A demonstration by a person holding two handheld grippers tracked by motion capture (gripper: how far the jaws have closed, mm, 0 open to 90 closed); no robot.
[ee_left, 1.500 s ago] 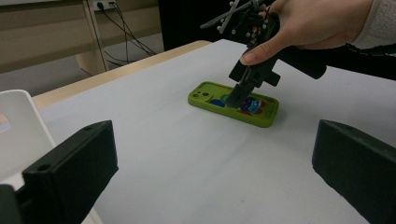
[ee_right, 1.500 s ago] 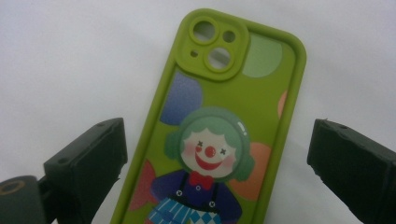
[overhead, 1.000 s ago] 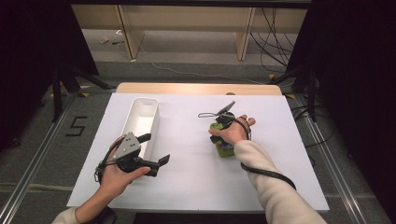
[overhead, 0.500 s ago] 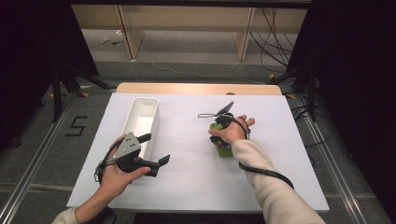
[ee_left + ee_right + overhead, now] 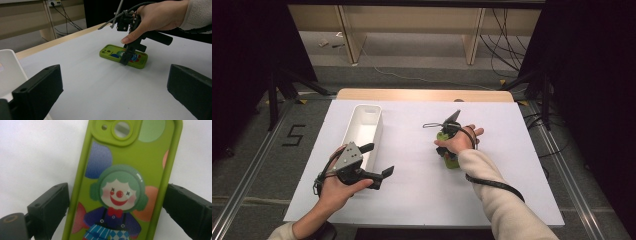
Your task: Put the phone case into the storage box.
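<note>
Lying flat on the white table (image 5: 412,185), a lime-green phone case (image 5: 130,177) sits right of centre, its printed back facing up; the print shows a cartoon clown with green hair, a red nose and a red bow tie, with coloured patches around it, and the camera cut-out is at the end farther from the person. The right gripper (image 5: 447,145) points down over this case, held in the person's right hand (image 5: 460,140); in the right gripper view its two black jaws stand spread, one on each long side of the case; the right-hand jaw is at the case's edge, the left-hand one just beside the other edge with a sliver of table between; whether either jaw actually touches the case cannot be told. In the left gripper view the case (image 5: 123,55) lies under that gripper's lower tip. The left gripper (image 5: 374,162) is held low over the near left part of the table in the left hand (image 5: 337,187), jaws wide apart and holding nothing, well apart from the case. A long white tray (image 5: 361,125) stands just beyond the left gripper, running away from the person. A black cable (image 5: 494,182) trails from the right gripper along the cream sleeve (image 5: 507,210).
</note>
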